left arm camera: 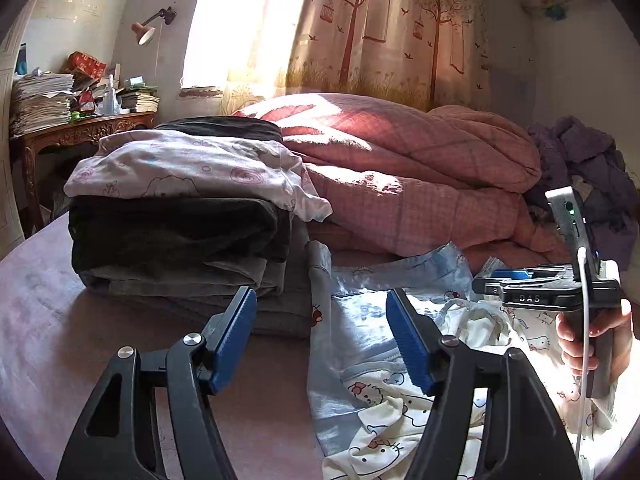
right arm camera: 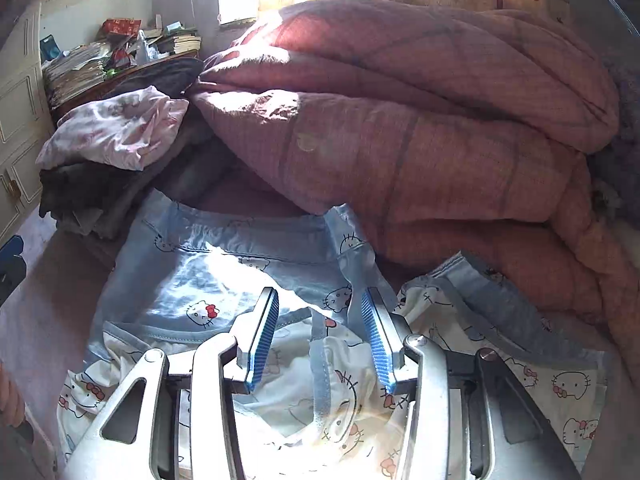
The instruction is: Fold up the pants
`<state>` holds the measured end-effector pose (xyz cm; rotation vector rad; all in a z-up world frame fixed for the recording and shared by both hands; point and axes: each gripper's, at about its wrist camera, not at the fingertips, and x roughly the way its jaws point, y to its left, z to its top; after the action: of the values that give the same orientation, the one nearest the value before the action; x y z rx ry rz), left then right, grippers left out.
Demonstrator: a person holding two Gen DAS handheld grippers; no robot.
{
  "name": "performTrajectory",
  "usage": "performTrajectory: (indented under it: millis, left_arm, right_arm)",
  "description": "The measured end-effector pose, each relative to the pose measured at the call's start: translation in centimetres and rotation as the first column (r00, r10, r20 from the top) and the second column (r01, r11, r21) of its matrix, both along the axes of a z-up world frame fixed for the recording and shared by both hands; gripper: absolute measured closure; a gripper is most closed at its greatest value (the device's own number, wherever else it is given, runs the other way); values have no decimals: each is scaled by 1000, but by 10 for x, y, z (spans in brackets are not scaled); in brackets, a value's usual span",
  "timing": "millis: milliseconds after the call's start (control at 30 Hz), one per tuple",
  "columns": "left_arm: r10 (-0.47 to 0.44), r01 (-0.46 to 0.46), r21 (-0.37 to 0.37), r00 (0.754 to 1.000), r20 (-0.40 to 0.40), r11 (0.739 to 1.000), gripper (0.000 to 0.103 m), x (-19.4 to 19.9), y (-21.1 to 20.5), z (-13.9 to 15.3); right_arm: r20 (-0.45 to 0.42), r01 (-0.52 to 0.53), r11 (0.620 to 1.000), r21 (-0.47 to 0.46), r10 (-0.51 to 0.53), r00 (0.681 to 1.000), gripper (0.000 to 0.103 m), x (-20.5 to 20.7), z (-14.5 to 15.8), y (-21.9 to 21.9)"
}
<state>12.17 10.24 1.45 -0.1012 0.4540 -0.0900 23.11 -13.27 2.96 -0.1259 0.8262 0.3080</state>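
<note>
Light blue and white cat-print pants (left arm camera: 380, 380) lie crumpled on the pink bed sheet (left arm camera: 60, 320). My left gripper (left arm camera: 320, 336) has black arms and blue pads. It hangs open over the pants' left edge, with one pad above the sheet and the other above the cloth. My right gripper (right arm camera: 316, 336) is silver with blue pads. It points down at the pants (right arm camera: 248, 280) and is open, with a blue band of the fabric (right arm camera: 320, 364) lying loose between the pads. In the left wrist view a hand (left arm camera: 592, 340) holds that tool at the right.
A stack of folded clothes (left arm camera: 180, 240) (right arm camera: 100, 152) sits close to the pants on the left. A thick pink quilt (left arm camera: 420, 184) (right arm camera: 400, 140) lies heaped just behind them. A purple blanket (left arm camera: 580, 160) is at the far right. A cluttered wooden desk (left arm camera: 80, 128) stands beyond the bed.
</note>
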Motion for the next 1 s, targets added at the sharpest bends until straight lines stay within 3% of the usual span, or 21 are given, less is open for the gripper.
performTrajectory:
  millis: [133,233,333,400,433,633,700,833,967,1000]
  left_arm:
    - [3,-5,80,1000,21,997,39,-2,-18,-6]
    - [62,-73,192,996,65,979,39,-3,-32,-12]
    - [61,-73,157,995,82,985,41,-6,-26,-9]
    - [72,-85,150,993,94,985,41,-8,-23,-7]
    - [73,-86,151,993,91,985,41,-7,-22,-7]
    - [58,-59,143,998,10,988,50,6,-18,-10]
    - [6,1,106,998,-58,994,54,14,-15,-13]
    - [-128,113,-87,974,-186,990,54,31,-3,-22]
    - [-212,164,-171,923,-321,972,57,56,-9,-37]
    - [-232,172,-199,911,-341,965,63,62,-11,-38]
  right_arm:
    - [-98,-11,999,-46,6,995,58,11,-26,1]
    - [-106,-13,996,-94,3,994,58,14,-36,8]
    - [-116,10,993,-117,-23,993,68,20,-46,12]
    - [-131,17,989,-144,-36,991,87,24,-54,13]
    - [-132,24,987,-160,-45,990,91,26,-57,13]
    - [-35,123,989,-76,-126,991,92,25,-35,-8]
    - [-4,146,989,-33,-146,989,92,24,-27,-17]
    - [66,203,979,-10,-202,977,93,18,-12,-29]
    - [86,256,967,16,-256,963,93,11,-4,-49]
    - [74,241,970,30,-243,967,93,12,-4,-51]
